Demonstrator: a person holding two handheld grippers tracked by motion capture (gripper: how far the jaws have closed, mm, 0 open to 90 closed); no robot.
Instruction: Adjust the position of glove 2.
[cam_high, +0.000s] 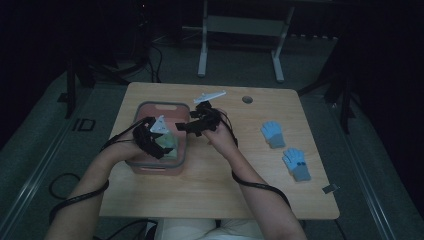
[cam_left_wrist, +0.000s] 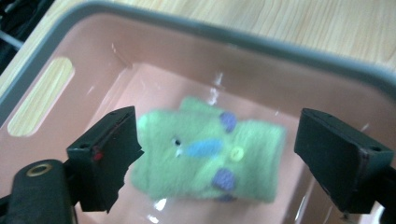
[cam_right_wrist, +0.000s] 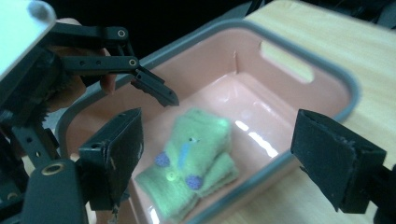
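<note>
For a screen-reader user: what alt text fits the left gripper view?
A folded green glove with blue and purple patches lies on the floor of a pink bin, between the open black jaws of the left gripper, untouched by them.

Dim lab or studio: lone wooden table (cam_high: 210, 190), grey carpet floor (cam_high: 45, 125), metal stand legs (cam_high: 240, 45), trailing cables.

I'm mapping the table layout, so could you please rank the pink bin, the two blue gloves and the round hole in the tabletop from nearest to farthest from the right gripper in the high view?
From the right gripper:
1. Pink bin, directly below its jaws, left part of the table.
2. Round hole, toward the far edge.
3. Farther blue glove, to the right.
4. Nearer blue glove, right, toward the person.
</note>
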